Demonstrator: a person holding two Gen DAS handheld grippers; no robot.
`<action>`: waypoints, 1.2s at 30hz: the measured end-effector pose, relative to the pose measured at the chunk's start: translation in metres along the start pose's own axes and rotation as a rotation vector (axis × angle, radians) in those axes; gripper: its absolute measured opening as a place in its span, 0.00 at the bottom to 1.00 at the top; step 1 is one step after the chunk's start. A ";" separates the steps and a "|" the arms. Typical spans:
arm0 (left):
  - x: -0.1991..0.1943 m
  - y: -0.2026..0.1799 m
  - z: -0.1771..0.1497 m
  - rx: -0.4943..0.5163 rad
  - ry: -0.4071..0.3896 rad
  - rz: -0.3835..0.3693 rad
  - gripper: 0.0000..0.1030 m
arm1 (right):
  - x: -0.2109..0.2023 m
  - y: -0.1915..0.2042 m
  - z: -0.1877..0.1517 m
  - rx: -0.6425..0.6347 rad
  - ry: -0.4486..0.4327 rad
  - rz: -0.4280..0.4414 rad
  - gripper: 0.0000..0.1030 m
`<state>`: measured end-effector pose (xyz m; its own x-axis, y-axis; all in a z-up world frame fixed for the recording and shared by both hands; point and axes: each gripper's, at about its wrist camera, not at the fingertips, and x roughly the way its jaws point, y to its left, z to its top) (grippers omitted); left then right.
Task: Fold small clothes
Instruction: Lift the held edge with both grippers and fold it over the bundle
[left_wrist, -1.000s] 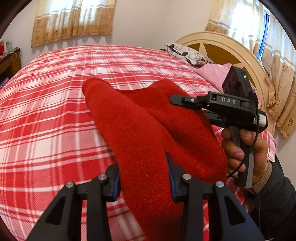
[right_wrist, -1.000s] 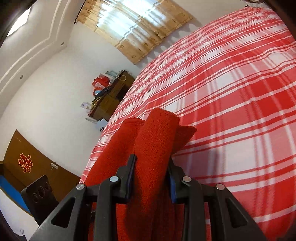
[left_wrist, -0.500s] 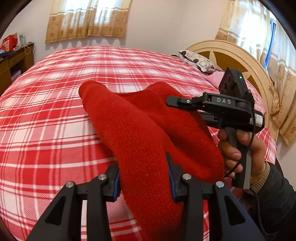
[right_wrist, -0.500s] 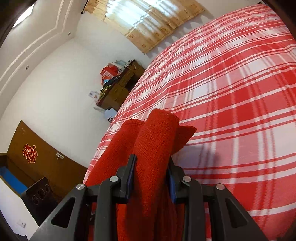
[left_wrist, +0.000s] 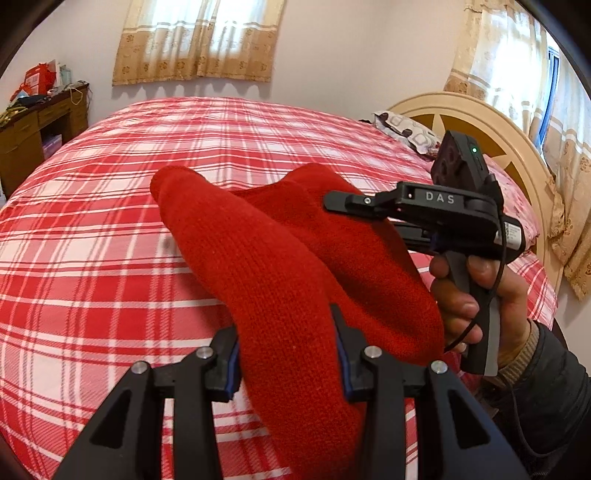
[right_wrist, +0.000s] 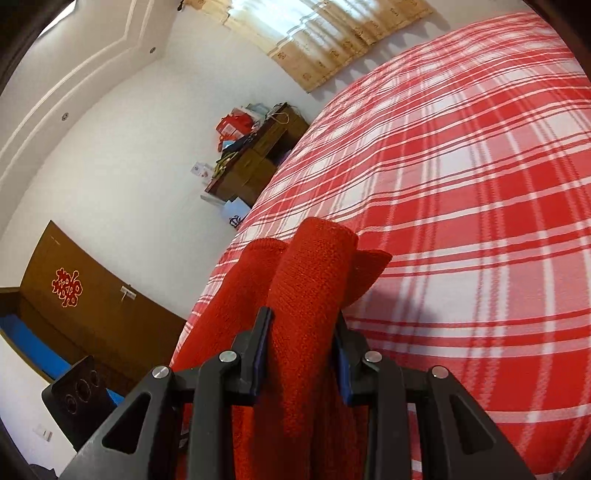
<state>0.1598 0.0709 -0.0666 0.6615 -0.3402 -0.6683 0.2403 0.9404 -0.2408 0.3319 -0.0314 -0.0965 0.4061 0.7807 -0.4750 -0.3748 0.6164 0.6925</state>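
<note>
Left wrist view: the left gripper (left_wrist: 288, 354) has its two fingers pinched onto a thick fold of the red knitted garment (left_wrist: 266, 266), the blue-lined pads (left_wrist: 233, 363) pressing the knit from both sides. The garment is held above the red plaid bedspread (left_wrist: 92, 229), arching up from the fingers to a rounded fold on the far side and drooping below them toward the camera. To the right of the garment, the right gripper (left_wrist: 334, 201) is seen side-on, gripped by the person's right hand (left_wrist: 469, 291); its fingertip reaches against the knit (whether its fingers are closed cannot be told from this angle). Beyond the garment stand a cream headboard (left_wrist: 491, 122) and a patterned pillow (left_wrist: 402, 129); a wooden desk (left_wrist: 33, 136) sits at the bedspread's far left edge.

Right wrist view: the right gripper (right_wrist: 301, 354) has both fingers clamped on a bunched ridge of the red knitted garment (right_wrist: 310, 273), which stands between the pads and hangs down beneath them. The garment is over the near edge of the red plaid bedspread (right_wrist: 480, 184). Past the bedspread's far corner stands the wooden desk (right_wrist: 258, 162), cluttered on top. The left gripper's body (right_wrist: 79, 398) shows at lower left of the garment.
</note>
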 end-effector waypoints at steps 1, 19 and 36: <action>-0.002 0.002 -0.001 -0.003 -0.004 0.005 0.40 | 0.004 0.003 -0.001 -0.005 0.007 0.003 0.30; -0.020 0.037 -0.015 -0.043 -0.033 0.060 0.40 | 0.056 0.042 -0.003 -0.050 0.076 0.039 0.30; -0.041 0.062 -0.035 -0.097 -0.062 0.108 0.40 | 0.106 0.073 -0.002 -0.099 0.148 0.060 0.30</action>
<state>0.1227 0.1431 -0.0788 0.7230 -0.2341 -0.6499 0.0978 0.9660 -0.2392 0.3462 0.0967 -0.0978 0.2567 0.8183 -0.5143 -0.4779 0.5700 0.6684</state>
